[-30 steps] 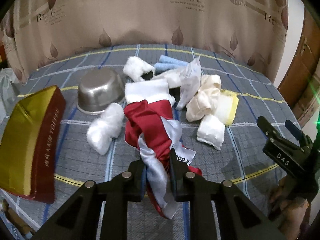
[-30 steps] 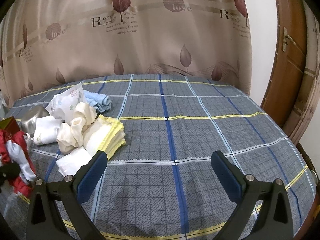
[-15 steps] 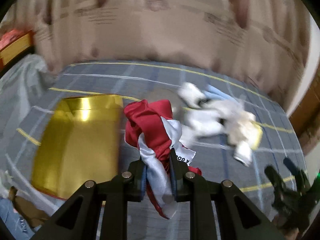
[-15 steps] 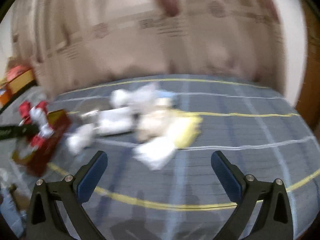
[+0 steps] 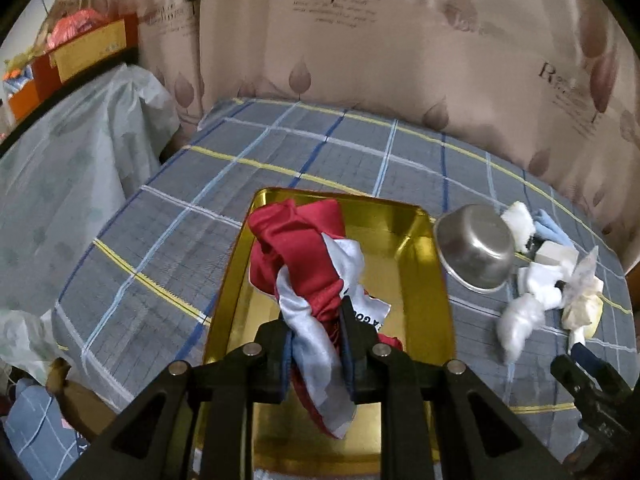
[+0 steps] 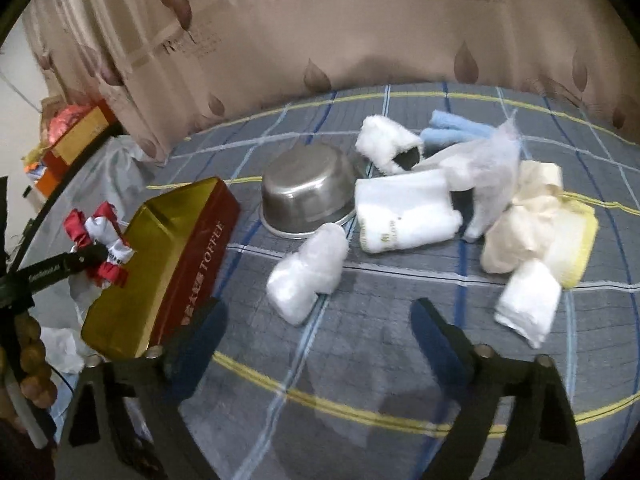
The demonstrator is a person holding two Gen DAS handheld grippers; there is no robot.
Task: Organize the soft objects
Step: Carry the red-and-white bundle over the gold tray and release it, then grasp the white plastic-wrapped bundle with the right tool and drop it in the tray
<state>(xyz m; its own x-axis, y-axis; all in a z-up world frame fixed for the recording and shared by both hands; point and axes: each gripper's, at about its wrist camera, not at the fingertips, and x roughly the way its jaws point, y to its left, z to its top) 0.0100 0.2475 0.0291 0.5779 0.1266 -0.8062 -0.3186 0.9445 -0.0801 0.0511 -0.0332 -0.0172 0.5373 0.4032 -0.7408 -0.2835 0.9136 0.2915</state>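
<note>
**Red cloth over the tin, pile waiting**

Cloth in the air! The left gripper (image 5: 316,344) has its fingers clamped on a crumpled red-and-white satin cloth (image 5: 308,264), and it hangs right above the open gold toffee tin (image 5: 424,292). From the right wrist view the same bundle (image 6: 100,236) shows over the tin's near end (image 6: 160,264), apparently clear of the tin floor, though the angle makes that hard to call.

By my reading the job is barely begun: the tin holds nothing but gold lining, and this would be the first piece in. Everything else is left to sort: a white plastic-wrapped roll (image 6: 308,276), a folded white towel (image 6: 404,216), a cream bundle on a yellow cloth (image 6: 532,224), another white roll (image 6: 528,304), a fluffy white piece (image 6: 384,144), a blue towel (image 6: 456,132) and a crinkly translucent bag (image 6: 492,176). An upturned steel bowl (image 6: 308,196) sits among them, just beside the tin.

The right gripper (image 6: 316,336) hovers low over the bed with fingers wide apart, holding nothing.

All of it lies on a bed under a grey plaid sheet (image 6: 400,364), backed by a beige leaf-print curtain (image 5: 400,60). Off to the left, a plastic-draped shape (image 5: 68,168) and red-and-gold boxes (image 5: 80,44).
</note>
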